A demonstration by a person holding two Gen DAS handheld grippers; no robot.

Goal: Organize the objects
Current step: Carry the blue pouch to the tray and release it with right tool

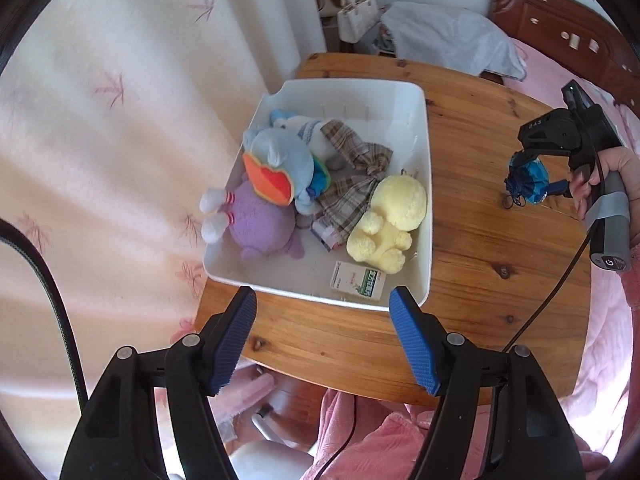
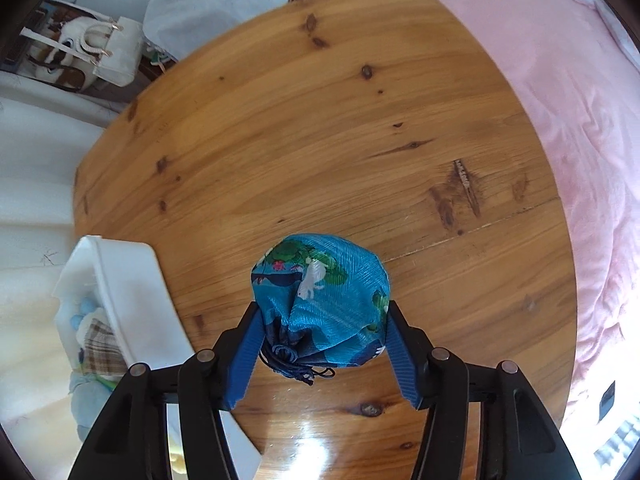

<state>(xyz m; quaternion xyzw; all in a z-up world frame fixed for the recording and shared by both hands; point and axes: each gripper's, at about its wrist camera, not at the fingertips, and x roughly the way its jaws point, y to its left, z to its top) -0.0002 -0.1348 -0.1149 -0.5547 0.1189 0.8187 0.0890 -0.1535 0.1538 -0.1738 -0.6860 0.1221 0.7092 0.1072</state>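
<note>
My right gripper [image 2: 322, 320] is closed on a blue drawstring pouch [image 2: 320, 300]: blue pads [image 2: 248, 356] press its two sides, and the cinched neck and dark cord dangle toward the camera. From the left wrist view the pouch [image 1: 528, 184] hangs above the wooden table [image 1: 480, 208], clear of the surface, with my hand [image 1: 600, 176] on the grip.

My left gripper [image 1: 324, 304] is spread wide, nothing between the fingers, hovering over the near table edge just short of the white bin [image 1: 424, 184].

The bin sits on the table's left side, against the curtain [image 1: 100, 120]. Inside:
- purple plush [image 1: 260, 228], near left, feet over the rim
- light blue plush [image 1: 280, 160] with an orange-red patch, lying on the purple one
- plaid cloth [image 1: 352, 184], centre
- yellow plush [image 1: 388, 224], right side
- small green-and-white box [image 1: 358, 280], flat at the near wall

The pouch is well right of the bin, outside it.

Beyond the table: white handbag [image 1: 358, 12], grey cloth [image 1: 448, 36], pink bedding [image 2: 580, 120].
</note>
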